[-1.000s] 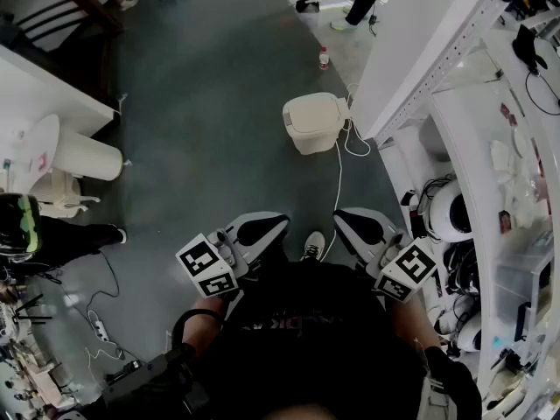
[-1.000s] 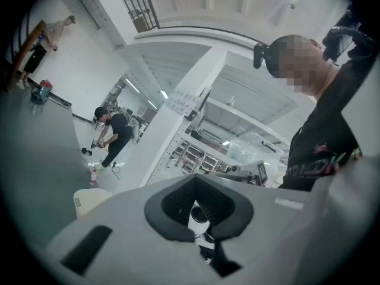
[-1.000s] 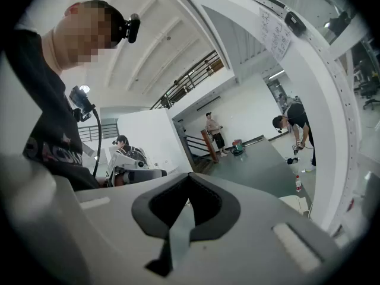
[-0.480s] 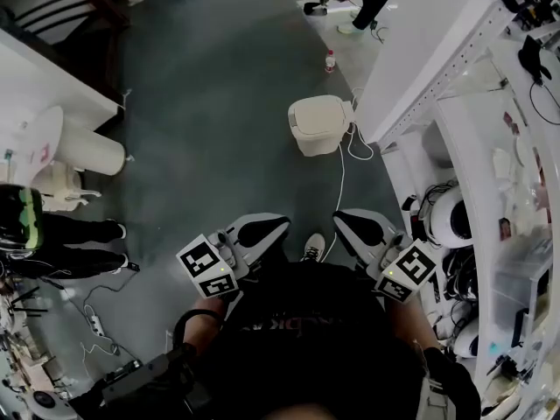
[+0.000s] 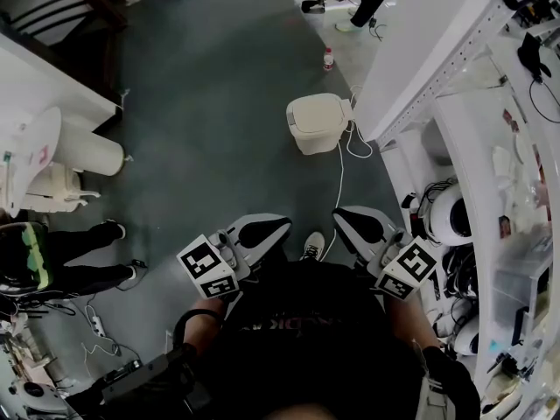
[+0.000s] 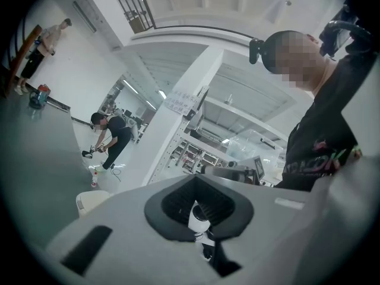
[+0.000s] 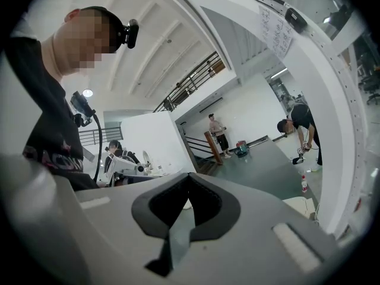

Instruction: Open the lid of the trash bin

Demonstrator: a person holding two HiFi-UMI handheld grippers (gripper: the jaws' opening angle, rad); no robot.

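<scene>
Two grippers: left gripper (image 5: 262,231) and right gripper (image 5: 359,227), low centre of frame, jaws pressed together on nothing.
Trash bin (image 5: 318,122): upper centre, lid (image 5: 315,110) down, well apart from both.
Change: basically none, neither gripper has budged toward it.
Meaning: approach not started yet imo.

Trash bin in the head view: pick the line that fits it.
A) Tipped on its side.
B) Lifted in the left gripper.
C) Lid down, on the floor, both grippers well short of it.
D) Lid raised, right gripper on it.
C: the trash bin stands upright on the floor with its lid flat down, while the left gripper and right gripper are held near the person's body, touching nothing.
</scene>
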